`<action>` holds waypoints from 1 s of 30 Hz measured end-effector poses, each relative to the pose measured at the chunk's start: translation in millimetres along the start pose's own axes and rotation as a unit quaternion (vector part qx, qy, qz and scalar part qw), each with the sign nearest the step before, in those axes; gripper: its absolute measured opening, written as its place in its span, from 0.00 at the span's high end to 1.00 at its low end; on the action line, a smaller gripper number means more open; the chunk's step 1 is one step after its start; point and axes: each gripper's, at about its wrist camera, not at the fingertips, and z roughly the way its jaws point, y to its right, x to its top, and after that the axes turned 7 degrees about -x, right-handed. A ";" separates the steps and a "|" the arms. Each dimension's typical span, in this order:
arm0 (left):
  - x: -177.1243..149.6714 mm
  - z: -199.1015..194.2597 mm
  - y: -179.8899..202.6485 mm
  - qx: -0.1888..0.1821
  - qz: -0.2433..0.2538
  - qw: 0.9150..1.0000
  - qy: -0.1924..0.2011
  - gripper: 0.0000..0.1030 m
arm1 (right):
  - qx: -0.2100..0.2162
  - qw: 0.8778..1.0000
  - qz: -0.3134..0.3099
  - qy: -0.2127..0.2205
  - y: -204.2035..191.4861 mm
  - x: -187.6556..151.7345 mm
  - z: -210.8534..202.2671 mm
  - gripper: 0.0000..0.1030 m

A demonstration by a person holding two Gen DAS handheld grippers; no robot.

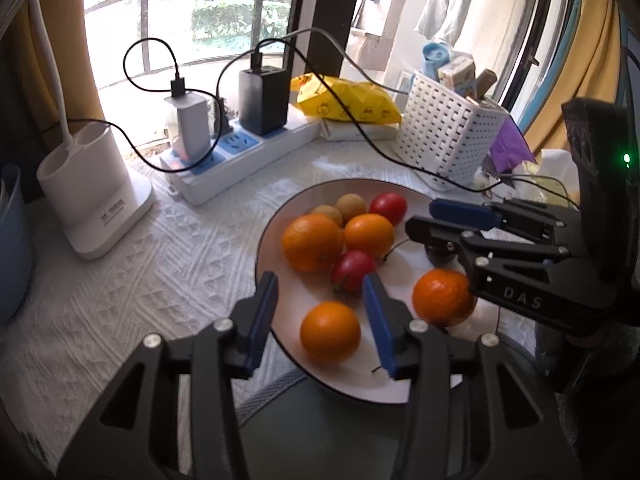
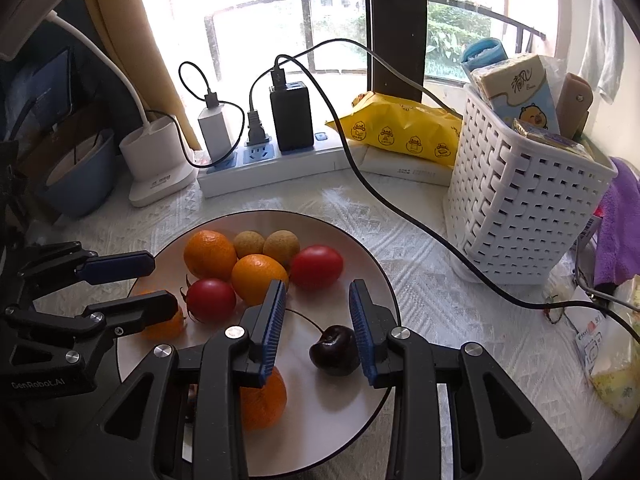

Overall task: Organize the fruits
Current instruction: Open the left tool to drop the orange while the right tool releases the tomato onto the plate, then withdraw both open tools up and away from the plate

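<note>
Dark cherry [image 2: 334, 350] near-right on white plate [image 2: 372, 264], between wide-open, empty right gripper [image 2: 318, 332] jaws, nearer the right pad; left gripper [image 1: 320, 320] also wide open, empty, over a near orange [image 1: 330, 331]; cherry looks light, soft, slick; pinch gently across the body, not the stem.

Orange mandarins [image 2: 209, 253]; red tomatoes [image 2: 317, 267]; dark, perhaps maroon cherry [image 2: 334, 350]; white plate [image 2: 360, 264].
</note>
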 end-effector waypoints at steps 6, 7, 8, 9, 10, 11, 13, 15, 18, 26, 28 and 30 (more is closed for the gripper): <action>-2.6 -9.8 2.9 0.000 0.001 1.000 0.007 0.56 | -0.003 1.000 -0.001 0.002 -2.7 -1.6 -8.7 0.66; -3.3 -11.7 3.4 0.000 0.000 1.000 0.008 0.55 | -0.003 1.000 -0.002 0.003 -3.3 -1.8 -10.4 0.66; -3.8 -13.2 3.7 0.000 0.001 1.000 0.008 0.55 | -0.004 1.000 -0.002 0.004 -4.0 -2.1 -12.0 0.66; -4.4 -15.5 4.5 0.000 0.001 1.000 0.009 0.55 | -0.004 1.000 -0.002 0.005 -4.5 -2.5 -14.0 0.66; -4.9 -17.5 5.2 0.000 0.001 1.000 0.010 0.55 | -0.004 1.000 -0.002 0.005 -5.1 -2.9 -16.1 0.66; -5.4 -19.1 6.0 0.000 0.001 1.000 0.011 0.55 | -0.005 1.000 -0.002 0.006 -5.7 -3.3 -18.0 0.66; -6.6 -23.2 8.1 0.001 0.002 1.000 0.014 0.55 | -0.005 1.000 -0.001 0.007 -7.0 -4.1 -22.3 0.66; -7.9 -27.1 9.9 0.000 0.002 1.000 0.016 0.55 | -0.005 1.000 -0.001 0.009 -8.6 -5.5 -26.9 0.66; -11.5 -33.0 13.0 0.001 0.003 1.000 0.019 0.55 | -0.006 1.000 -0.001 0.010 -9.9 -8.4 -33.8 0.66; -22.4 -48.5 21.2 0.001 0.005 1.000 0.024 0.55 | -0.009 1.000 0.000 0.016 -15.2 -16.7 -53.1 0.66; -25.9 -53.2 23.6 0.002 0.005 1.000 0.025 0.55 | -0.010 1.000 0.000 0.017 -17.0 -18.7 -58.5 0.66; -29.5 -57.3 26.2 0.002 0.005 1.000 0.026 0.55 | -0.010 1.000 0.000 0.019 -18.7 -20.7 -63.5 0.66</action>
